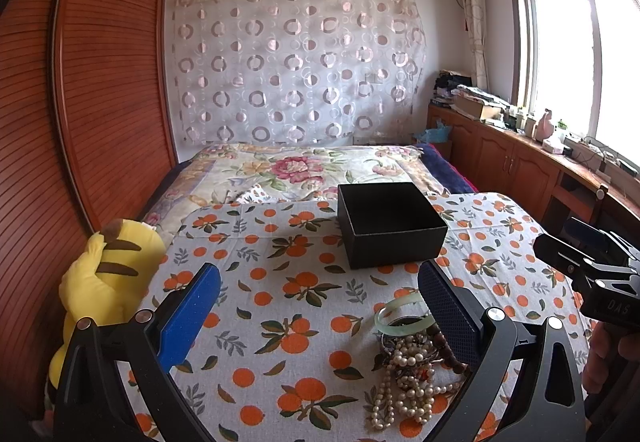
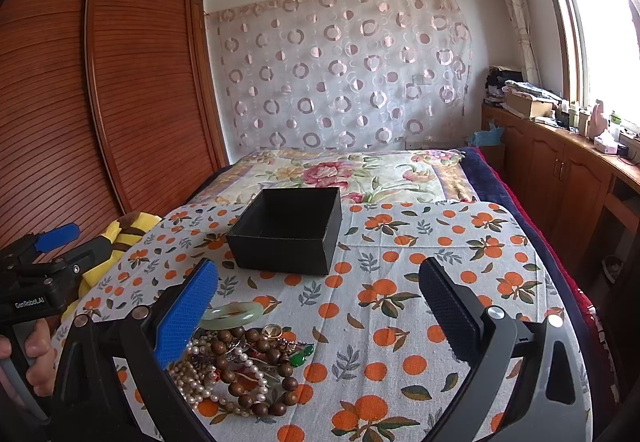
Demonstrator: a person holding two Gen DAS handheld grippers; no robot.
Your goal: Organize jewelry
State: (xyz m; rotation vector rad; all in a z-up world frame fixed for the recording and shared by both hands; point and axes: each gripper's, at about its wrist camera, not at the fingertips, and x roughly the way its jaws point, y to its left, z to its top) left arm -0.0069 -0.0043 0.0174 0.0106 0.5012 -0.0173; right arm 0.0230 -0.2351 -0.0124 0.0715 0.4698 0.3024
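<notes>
Two claws, left gripper (image 1: 320,296) and right gripper (image 2: 318,292), both spread wide and empty. Ahead of both sits the black box (image 2: 286,232), rigid, matte, open-topped. Nearer lies the jewelry heap (image 2: 244,366), inside the right claw's blue finger: smooth jade bangle (image 2: 232,315), round wooden beads (image 2: 256,398), fine pearl strands (image 1: 404,390). Tangled strands could drag neighbours out; the glossy bangle may slip.
</notes>
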